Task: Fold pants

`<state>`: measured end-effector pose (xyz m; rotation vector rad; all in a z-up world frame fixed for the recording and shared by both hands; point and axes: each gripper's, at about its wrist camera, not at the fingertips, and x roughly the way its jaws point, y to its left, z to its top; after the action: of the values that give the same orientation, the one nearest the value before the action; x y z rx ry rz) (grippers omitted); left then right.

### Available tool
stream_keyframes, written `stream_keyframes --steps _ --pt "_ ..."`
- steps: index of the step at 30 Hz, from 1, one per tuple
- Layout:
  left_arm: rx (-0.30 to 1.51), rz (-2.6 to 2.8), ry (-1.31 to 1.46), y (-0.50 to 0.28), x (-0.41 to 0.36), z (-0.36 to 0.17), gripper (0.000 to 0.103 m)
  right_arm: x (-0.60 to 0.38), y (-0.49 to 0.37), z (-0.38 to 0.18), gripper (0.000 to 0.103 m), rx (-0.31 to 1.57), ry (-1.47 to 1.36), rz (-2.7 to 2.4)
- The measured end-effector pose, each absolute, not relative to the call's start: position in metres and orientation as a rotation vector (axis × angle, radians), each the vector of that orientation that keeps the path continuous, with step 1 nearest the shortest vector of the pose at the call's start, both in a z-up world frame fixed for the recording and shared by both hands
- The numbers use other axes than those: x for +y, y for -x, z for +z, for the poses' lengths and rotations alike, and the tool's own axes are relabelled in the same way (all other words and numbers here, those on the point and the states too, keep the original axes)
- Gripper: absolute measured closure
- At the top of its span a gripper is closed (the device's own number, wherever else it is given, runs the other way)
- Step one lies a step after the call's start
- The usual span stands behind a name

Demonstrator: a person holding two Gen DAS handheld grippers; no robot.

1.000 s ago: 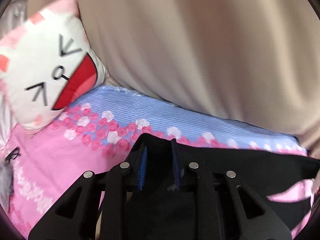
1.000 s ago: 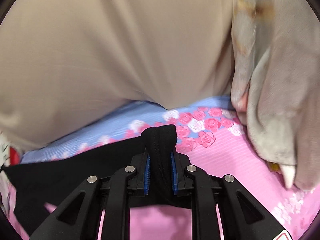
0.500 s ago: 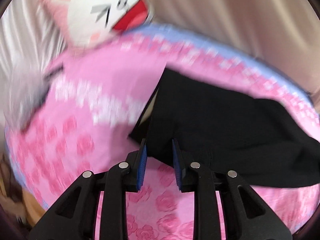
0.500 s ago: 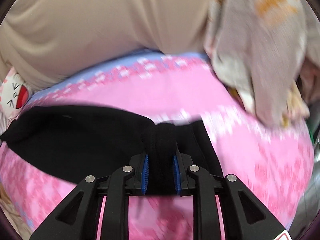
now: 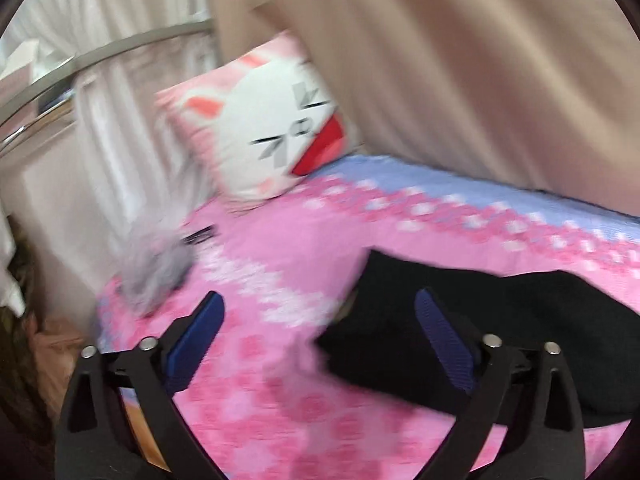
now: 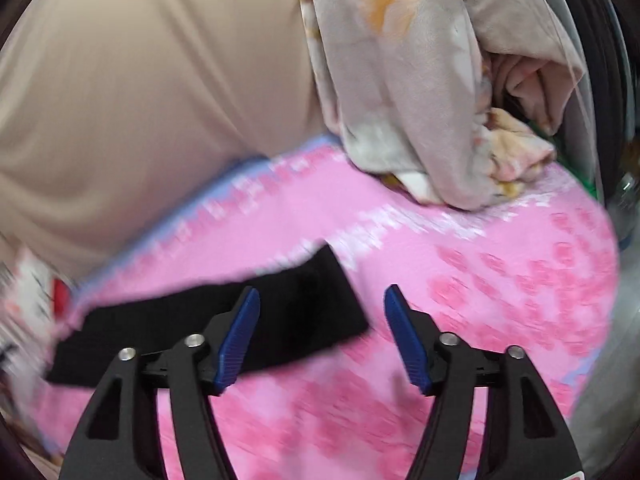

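Black pants lie as flat band on pink floral bedspread. Left gripper, right gripper: jaws opening, empty. Fold laid; further folds possibly left.

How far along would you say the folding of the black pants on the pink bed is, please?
Done: the black fabric pants lie as a flat band on the pink floral bedspread. In hand: nothing; the left gripper and right gripper are opening with empty jaws. Left: possibly another fold; blur prevents certainty.

Open pink rose-print bedspread ahead, hemmed by white cat-face cushion, crumpled grey fleece blanket heap, beige fabric backdrop.
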<state>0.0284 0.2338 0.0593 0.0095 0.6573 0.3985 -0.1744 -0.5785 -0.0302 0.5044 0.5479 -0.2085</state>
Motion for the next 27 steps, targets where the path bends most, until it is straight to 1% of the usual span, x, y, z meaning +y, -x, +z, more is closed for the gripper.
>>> stream_keyframes --steps 2,5,6,7,8,9,10,11,13,14,15,16,18,20,21,23,24,25,26,27 --pt "0.679 0.283 -0.009 -0.039 0.199 0.055 0.007 -0.582 0.151 -0.032 0.033 0.61 -0.557 -0.181" --pt "0.723 0.116 -0.012 -0.055 0.144 0.039 0.007 -0.587 0.112 -0.052 0.035 0.751 -0.652 -0.141" --pt "0.734 0.073 -0.019 -0.056 0.127 0.034 0.007 -0.587 0.102 -0.06 0.045 0.793 -0.676 -0.126" --pt "0.746 0.036 -0.026 -0.058 0.111 0.027 0.007 -0.584 0.094 -0.068 0.082 0.831 -0.681 -0.119" --pt "0.761 -0.005 -0.037 -0.06 0.092 0.019 0.007 -0.571 0.084 -0.073 0.098 0.888 -0.628 -0.093" --pt "0.77 -0.038 -0.052 -0.061 0.077 0.013 0.007 -0.558 0.078 -0.072 0.095 0.922 -0.55 -0.089" --pt "0.783 -0.074 -0.079 -0.061 0.059 0.006 0.007 -0.548 0.077 -0.065 0.095 0.917 -0.482 -0.111" --pt "0.79 -0.089 -0.096 -0.061 0.048 0.002 0.007 -0.538 0.078 -0.047 0.096 0.868 -0.397 -0.128" --pt "0.803 -0.116 -0.125 -0.063 0.029 -0.007 0.007 -0.523 0.095 -0.005 0.095 0.695 -0.289 -0.104" --pt "0.813 -0.138 -0.135 -0.064 0.019 -0.013 0.007 -0.511 0.108 0.016 0.094 0.603 -0.171 -0.124" --pt "0.821 -0.148 -0.138 -0.062 0.011 -0.015 0.007 -0.503 0.115 0.022 0.086 0.577 -0.072 -0.166" --pt "0.833 -0.168 -0.14 -0.062 0.005 -0.02 0.007 -0.503 0.117 0.013 0.078 0.592 -0.024 -0.174" --pt "0.86 -0.195 -0.145 -0.061 -0.003 -0.03 0.007 -0.52 0.114 -0.024 0.077 0.731 -0.017 -0.197" --pt "0.889 -0.203 -0.154 -0.061 -0.005 -0.039 0.007 -0.544 0.119 -0.072 0.076 0.904 -0.087 -0.267" --pt "0.899 -0.203 -0.158 -0.062 -0.004 -0.041 0.007 -0.55 0.129 -0.081 0.073 0.911 -0.126 -0.281" --pt "0.913 -0.195 -0.161 -0.064 -0.003 -0.044 0.007 -0.553 0.145 -0.078 0.062 0.864 -0.19 -0.271" --pt "0.918 -0.192 -0.158 -0.067 -0.002 -0.045 0.007 -0.554 0.152 -0.072 0.048 0.829 -0.237 -0.237" --pt "0.92 -0.191 -0.155 -0.069 -0.002 -0.046 0.007 -0.555 0.153 -0.065 0.042 0.803 -0.275 -0.214" --pt "0.922 -0.19 -0.145 -0.071 -0.003 -0.046 0.007 -0.558 0.152 -0.054 0.037 0.771 -0.32 -0.186" --pt "0.921 -0.195 -0.14 -0.072 -0.003 -0.045 0.007 -0.559 0.147 -0.048 0.037 0.757 -0.344 -0.162"
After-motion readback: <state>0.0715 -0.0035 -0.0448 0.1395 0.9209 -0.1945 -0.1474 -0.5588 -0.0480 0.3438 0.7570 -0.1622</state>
